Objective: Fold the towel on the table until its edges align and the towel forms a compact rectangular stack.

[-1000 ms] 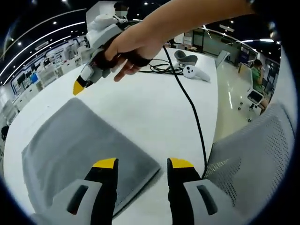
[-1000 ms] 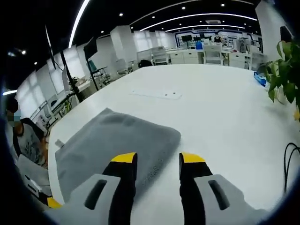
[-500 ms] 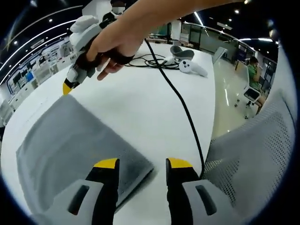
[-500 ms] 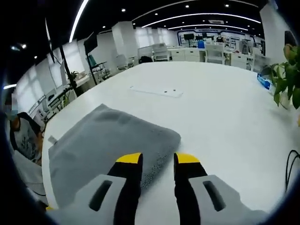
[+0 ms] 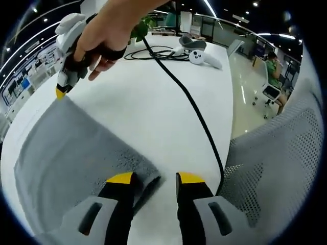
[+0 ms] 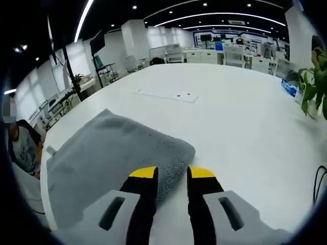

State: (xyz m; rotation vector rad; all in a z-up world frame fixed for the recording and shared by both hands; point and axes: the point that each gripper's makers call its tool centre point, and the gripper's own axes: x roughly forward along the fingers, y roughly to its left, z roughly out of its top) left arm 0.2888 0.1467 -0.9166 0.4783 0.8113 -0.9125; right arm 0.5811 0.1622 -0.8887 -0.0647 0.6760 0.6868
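The white table (image 6: 245, 117) spans both views; its surface is bare around the cloth. The grey towel (image 6: 112, 153) lies flat on it, folded, with a rounded fold edge facing my right jaws. In the left gripper view the towel (image 5: 71, 153) sits left of centre, one corner reaching down between my jaws.

A grey mesh chair back (image 5: 276, 168) stands off the table edge in the left gripper view.

My left gripper (image 5: 156, 179) has its yellow-tipped jaws parted, with the towel's corner in the gap; I cannot tell whether either pad touches the cloth. My right gripper (image 6: 171, 173) also has its jaws apart, narrowly, straddling the towel's near corner at the fold edge.

In the left gripper view, my right hand (image 5: 102, 38) holds the right gripper (image 5: 69, 51) tip-down at the towel's far corner. A black cable (image 5: 194, 107) runs across the table from that hand. Beyond it lie a cable coil and a white controller (image 5: 202, 56).
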